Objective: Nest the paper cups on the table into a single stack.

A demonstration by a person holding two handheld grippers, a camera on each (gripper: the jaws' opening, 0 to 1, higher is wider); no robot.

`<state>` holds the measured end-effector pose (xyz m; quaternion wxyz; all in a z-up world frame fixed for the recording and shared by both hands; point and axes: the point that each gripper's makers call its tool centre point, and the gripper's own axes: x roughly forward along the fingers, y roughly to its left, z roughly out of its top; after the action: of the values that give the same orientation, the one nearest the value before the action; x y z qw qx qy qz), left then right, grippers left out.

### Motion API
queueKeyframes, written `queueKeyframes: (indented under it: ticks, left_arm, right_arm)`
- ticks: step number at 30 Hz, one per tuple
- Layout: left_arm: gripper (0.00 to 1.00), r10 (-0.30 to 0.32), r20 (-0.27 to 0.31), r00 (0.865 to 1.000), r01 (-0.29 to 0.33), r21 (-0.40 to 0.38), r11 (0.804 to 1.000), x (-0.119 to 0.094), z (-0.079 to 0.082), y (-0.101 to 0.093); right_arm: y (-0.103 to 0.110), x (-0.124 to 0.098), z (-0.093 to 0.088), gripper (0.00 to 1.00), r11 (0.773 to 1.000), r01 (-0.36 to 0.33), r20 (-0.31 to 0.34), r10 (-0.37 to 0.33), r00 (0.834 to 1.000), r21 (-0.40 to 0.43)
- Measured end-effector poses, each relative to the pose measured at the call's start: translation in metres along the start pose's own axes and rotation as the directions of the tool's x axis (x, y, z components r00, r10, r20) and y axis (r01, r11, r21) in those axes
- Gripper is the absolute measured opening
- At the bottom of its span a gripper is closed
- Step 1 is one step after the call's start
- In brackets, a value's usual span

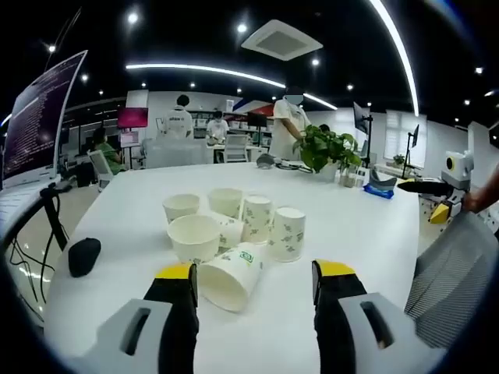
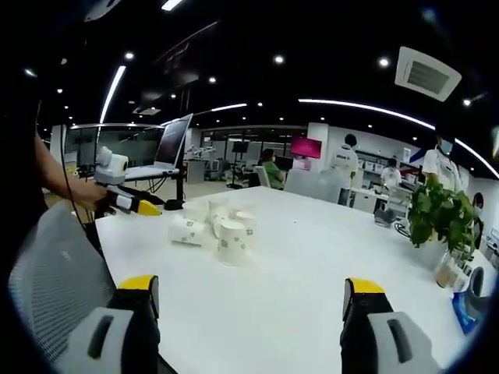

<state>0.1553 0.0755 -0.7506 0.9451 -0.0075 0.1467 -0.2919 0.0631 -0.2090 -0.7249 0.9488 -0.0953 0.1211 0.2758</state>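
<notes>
Spanning a lit open office, broad white counter (image 1: 366, 234) carries a cluster of white paper cups with green print (image 1: 234, 226), one tipped over nearest left gripper (image 1: 253, 300), jaws apart. Right gripper (image 2: 249, 312), jaws apart, empty. Leafy green potted plant (image 1: 327, 148) behind; black pouch (image 1: 83, 255) at edge.

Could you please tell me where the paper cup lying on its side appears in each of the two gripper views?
Left gripper view: the white paper cup lying on its side is low in the centre, nearest the camera, mouth toward the left jaw.
Right gripper view: it lies at the left edge of the cluster.
Shared landmark: the green potted plant on the white table.
</notes>
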Motion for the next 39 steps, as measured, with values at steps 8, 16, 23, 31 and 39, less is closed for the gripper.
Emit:
queueKeyframes:
  ticks: [8,16,23,31,39]
  left_arm:
    - [0.51,0.009,-0.033,0.999,-0.01,-0.027,1.0,0.013,-0.016,0.009]
    - [0.46,-0.001,-0.056,0.998,-0.001,-0.038,0.999,0.025,-0.025,0.015]
    - [0.41,-0.001,-0.079,0.997,-0.002,-0.039,0.999,0.031,-0.03,0.018]
    - [0.29,-0.001,-0.079,0.997,-0.005,-0.073,0.997,0.04,-0.03,0.019]
    - [0.15,-0.025,-0.062,0.998,0.017,-0.121,0.993,0.042,-0.031,0.011]
  right_arm:
    - [-0.003,-0.001,0.0,1.0,1.0,0.017,0.003,-0.017,1.0,0.004]
    - [-0.002,-0.001,0.0,1.0,1.0,0.01,-0.001,-0.01,1.0,-0.002]
    - [-0.002,0.0,-0.001,1.0,1.0,0.012,-0.007,-0.012,1.0,-0.002]
    - [-0.003,-0.001,-0.001,1.0,1.0,0.02,-0.006,-0.02,1.0,-0.003]
    - [-0.004,-0.001,-0.002,1.0,1.0,0.021,-0.009,-0.021,1.0,-0.001]
